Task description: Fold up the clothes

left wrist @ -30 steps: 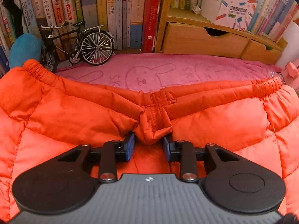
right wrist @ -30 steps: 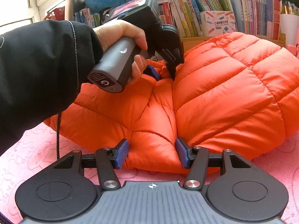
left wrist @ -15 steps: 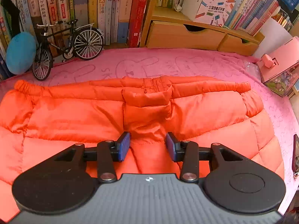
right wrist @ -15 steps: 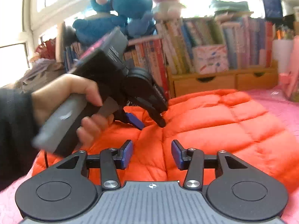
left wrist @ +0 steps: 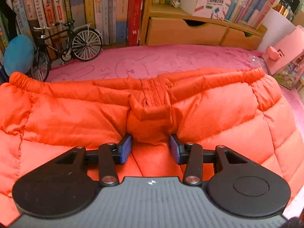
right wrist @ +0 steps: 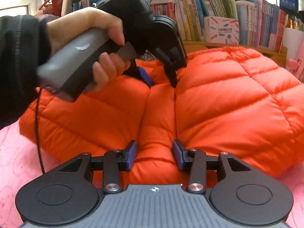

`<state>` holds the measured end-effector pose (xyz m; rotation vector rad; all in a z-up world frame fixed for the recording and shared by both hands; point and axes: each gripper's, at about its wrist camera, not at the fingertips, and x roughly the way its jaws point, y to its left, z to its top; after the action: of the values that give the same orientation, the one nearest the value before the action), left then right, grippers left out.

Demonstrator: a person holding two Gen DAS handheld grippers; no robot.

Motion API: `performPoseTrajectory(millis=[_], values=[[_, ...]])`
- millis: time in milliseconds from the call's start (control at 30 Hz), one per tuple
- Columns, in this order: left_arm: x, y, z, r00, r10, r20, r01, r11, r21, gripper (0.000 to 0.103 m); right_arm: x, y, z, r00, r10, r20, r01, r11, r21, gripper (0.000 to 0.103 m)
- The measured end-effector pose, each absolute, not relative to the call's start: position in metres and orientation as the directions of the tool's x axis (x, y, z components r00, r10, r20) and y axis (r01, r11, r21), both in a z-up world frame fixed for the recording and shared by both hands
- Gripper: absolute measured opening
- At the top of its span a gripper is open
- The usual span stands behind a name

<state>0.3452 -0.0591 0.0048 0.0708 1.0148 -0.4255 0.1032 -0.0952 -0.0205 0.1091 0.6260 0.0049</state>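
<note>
Spreading past both views, orange jacket; left claw, right claw both apart.

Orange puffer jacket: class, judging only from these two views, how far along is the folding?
Done: the orange puffer jacket lies on the pink mat as a compact bundle. In hand: nothing; the left gripper and right gripper sit open, astride its middle ridge. Left: any further fold; the layers underneath are hidden.
</note>
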Motion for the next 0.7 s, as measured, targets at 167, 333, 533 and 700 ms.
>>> performPoseTrajectory(millis=[167, 333, 533, 700], values=[[0.356, -0.075, -0.002, 0.503, -0.273, -0.82, 0.362, 0.928, -0.087, 0.043, 0.084, -0.097, -0.023, 0.81, 0.044, -0.584, 0.02, 0.995, 0.103, 0.043], [0.38, -0.08, -0.013, 0.496, -0.297, -0.816, 0.338, 0.932, -0.133, 0.043, 0.078, -0.095, -0.022, 0.812, 0.045, -0.582, 0.019, 0.995, 0.103, 0.043], [0.354, -0.073, 0.014, 0.54, -0.324, -0.777, 0.363, 0.922, -0.133, 0.041, 0.081, -0.098, -0.021, 0.812, 0.05, -0.581, 0.019, 0.993, 0.113, 0.043], [0.328, -0.068, 0.04, 0.577, -0.344, -0.741, 0.389, 0.913, -0.121, 0.04, 0.081, -0.103, -0.021, 0.815, 0.068, -0.575, 0.018, 0.99, 0.142, 0.043]])
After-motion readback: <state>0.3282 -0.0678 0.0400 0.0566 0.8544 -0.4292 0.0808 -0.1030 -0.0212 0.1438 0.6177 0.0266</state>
